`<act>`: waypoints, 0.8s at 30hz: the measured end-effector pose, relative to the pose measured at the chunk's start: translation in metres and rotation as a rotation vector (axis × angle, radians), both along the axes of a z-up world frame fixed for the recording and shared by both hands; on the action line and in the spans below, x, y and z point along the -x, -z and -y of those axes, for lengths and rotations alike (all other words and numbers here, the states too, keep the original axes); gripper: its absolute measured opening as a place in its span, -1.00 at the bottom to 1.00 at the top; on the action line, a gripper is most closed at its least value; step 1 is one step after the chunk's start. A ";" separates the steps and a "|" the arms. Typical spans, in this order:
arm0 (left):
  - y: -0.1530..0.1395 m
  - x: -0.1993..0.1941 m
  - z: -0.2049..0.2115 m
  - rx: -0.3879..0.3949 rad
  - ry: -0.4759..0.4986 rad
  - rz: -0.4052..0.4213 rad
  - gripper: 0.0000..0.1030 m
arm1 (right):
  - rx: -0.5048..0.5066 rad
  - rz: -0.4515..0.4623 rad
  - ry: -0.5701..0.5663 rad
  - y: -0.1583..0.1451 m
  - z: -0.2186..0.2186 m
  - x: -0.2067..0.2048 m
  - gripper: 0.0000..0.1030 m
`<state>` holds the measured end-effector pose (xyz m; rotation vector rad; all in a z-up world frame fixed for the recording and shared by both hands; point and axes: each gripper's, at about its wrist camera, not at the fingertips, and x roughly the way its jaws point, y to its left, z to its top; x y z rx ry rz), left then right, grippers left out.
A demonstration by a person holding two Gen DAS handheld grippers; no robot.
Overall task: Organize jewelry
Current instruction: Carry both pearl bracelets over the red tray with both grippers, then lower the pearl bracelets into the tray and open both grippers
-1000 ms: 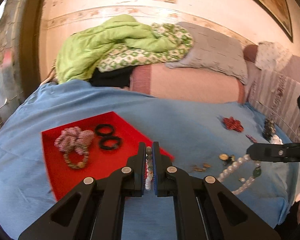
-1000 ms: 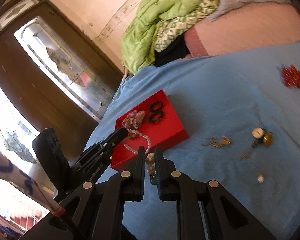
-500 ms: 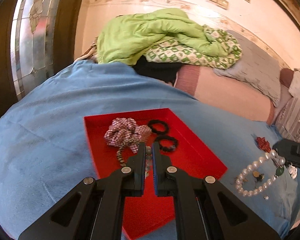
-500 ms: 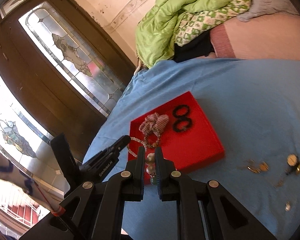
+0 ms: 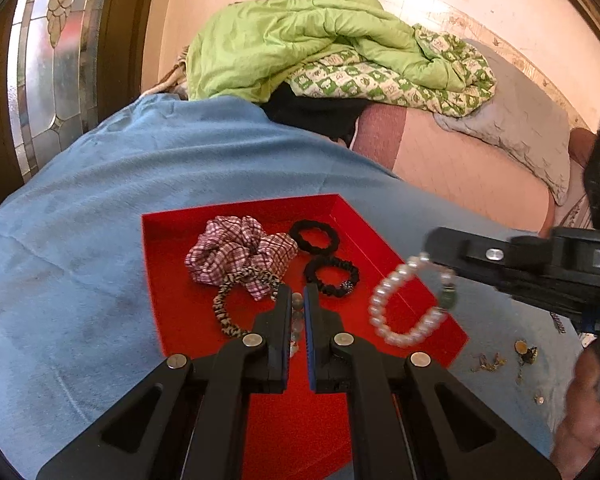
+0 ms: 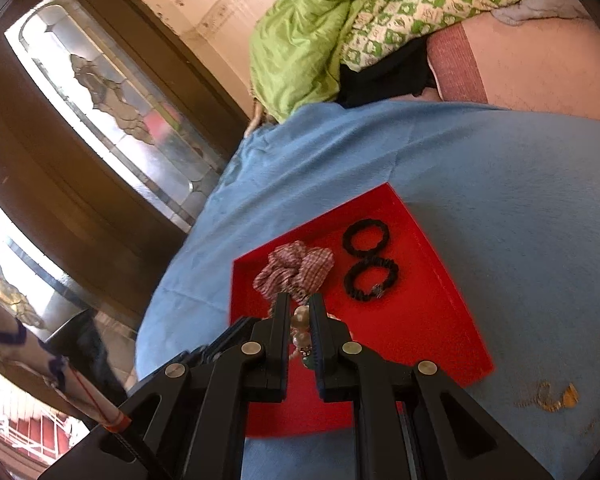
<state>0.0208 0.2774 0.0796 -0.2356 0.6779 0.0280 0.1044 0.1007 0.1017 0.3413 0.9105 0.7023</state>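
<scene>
A: What does your left camera give you that your right one misses?

B: The whole pearl bracelet (image 5: 410, 300), hanging in a loop over the tray's (image 5: 172, 280) right rim. Your right gripper (image 5: 440, 258) has its fingers clamped on it near the green bead (image 5: 448, 298). From the right camera you see only a few pearls pinched between those fingers (image 6: 278, 320), which hide the rest. That view alone shows the glass door (image 6: 112, 120).

A: And your left gripper (image 5: 297, 308)?

B: Its fingers are clamped on a strand of small beads (image 5: 297, 314), above the tray floor.

A: What lies around it all?

B: The blue cloth (image 5: 100, 200) under everything, the green quilt (image 5: 292, 40) heaped behind, then the sofa. Your left fingers cover part of the striped band (image 5: 224, 312).

A: Count the pieces.

B: In the tray: one checked scrunchie (image 5: 236, 252), one striped band, two black hair ties (image 5: 314, 236). On the cloth to the right lie small gold pieces (image 5: 488, 362), too small for you to count surely.
</scene>
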 end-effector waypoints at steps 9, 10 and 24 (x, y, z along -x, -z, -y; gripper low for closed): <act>0.013 -0.016 0.005 -0.001 0.014 -0.059 -0.89 | 0.054 -0.055 0.040 0.028 -0.010 -0.025 -0.79; 0.014 -0.017 0.004 -0.001 0.011 -0.067 -0.89 | 0.060 -0.057 0.044 0.030 -0.008 -0.026 -0.79; 0.029 -0.017 -0.012 0.005 -0.043 -0.148 -0.89 | 0.160 -0.081 0.104 0.055 0.002 -0.031 -0.79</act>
